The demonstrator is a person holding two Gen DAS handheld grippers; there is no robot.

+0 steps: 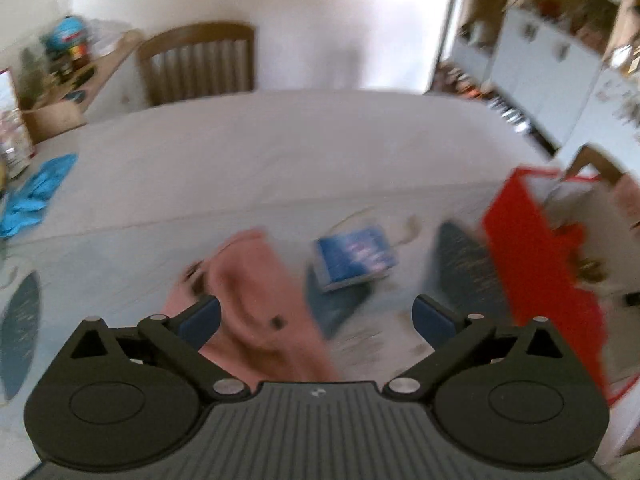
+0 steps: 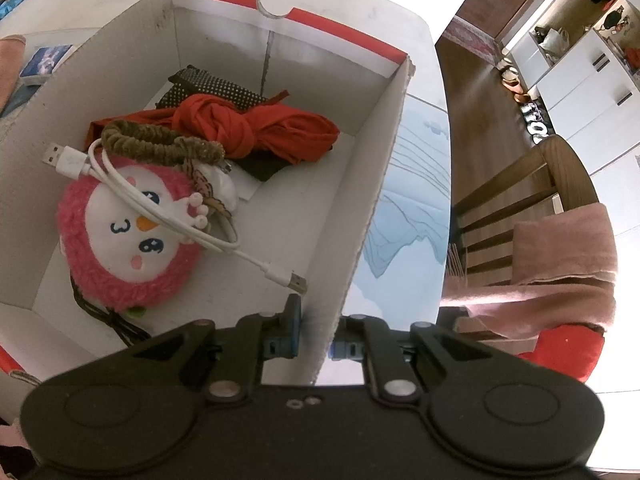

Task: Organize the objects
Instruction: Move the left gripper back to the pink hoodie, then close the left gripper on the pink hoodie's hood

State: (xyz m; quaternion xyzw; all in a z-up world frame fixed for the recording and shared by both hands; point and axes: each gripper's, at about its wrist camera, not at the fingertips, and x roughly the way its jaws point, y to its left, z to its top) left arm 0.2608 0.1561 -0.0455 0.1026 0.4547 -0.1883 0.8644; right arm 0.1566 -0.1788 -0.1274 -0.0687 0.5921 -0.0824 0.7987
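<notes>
Box [image 2: 360, 216] wall pinched by right gripper [image 2: 316, 344].
Left gripper [image 1: 316, 316] spread wide, empty, above pink cloth [image 1: 256, 304].

White wall [image 1: 312, 12] brightly lit; wooden slat-back chair [image 1: 196, 60] behind pale-clothed table [image 1: 280, 152]; dark wood floor [image 2: 484, 92]; white cabinets [image 2: 588, 80] along far side.

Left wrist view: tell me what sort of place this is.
Probably a dining room in a home: a cloth-covered table, a wooden chair against the wall, and white cupboards in the adjoining room.
</notes>
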